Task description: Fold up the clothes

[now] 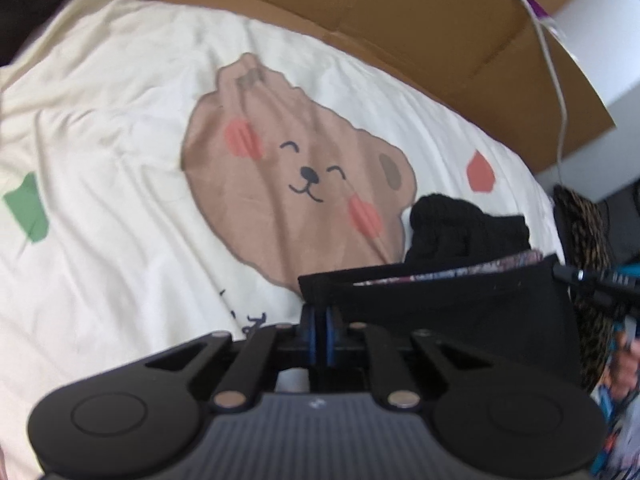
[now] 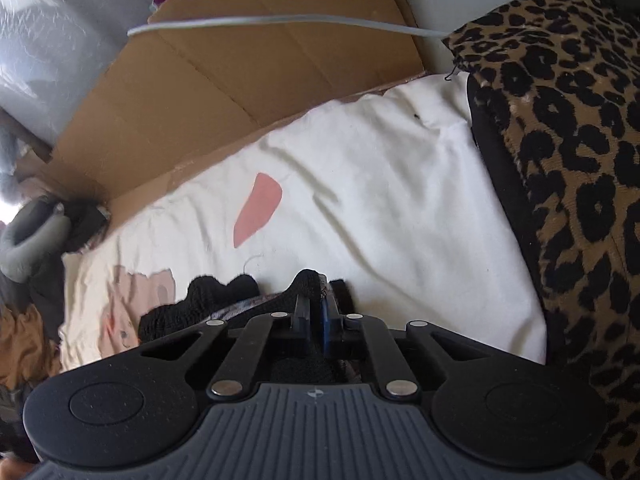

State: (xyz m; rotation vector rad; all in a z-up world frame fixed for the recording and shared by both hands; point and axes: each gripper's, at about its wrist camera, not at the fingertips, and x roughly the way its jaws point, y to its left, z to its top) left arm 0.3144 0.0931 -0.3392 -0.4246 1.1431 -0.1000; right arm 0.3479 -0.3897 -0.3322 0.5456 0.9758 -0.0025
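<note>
Holding black garment (image 1: 460, 304) stretched above bed (image 1: 100, 200): left gripper (image 1: 319, 332) and right gripper (image 2: 316, 312) both clenched on its edge. Risk: thin pinch slips, knit bunches at far side, fold skews.

Black gripper (image 1: 320, 320), blue-padded fingers (image 1: 330, 332), silver rivets.

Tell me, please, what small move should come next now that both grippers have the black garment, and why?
Probably lower it flat onto the cream bedsheet. The left gripper and right gripper each look shut on an edge of the black garment, which hangs taut between them above the sheet, with part still bunched beyond.
</note>
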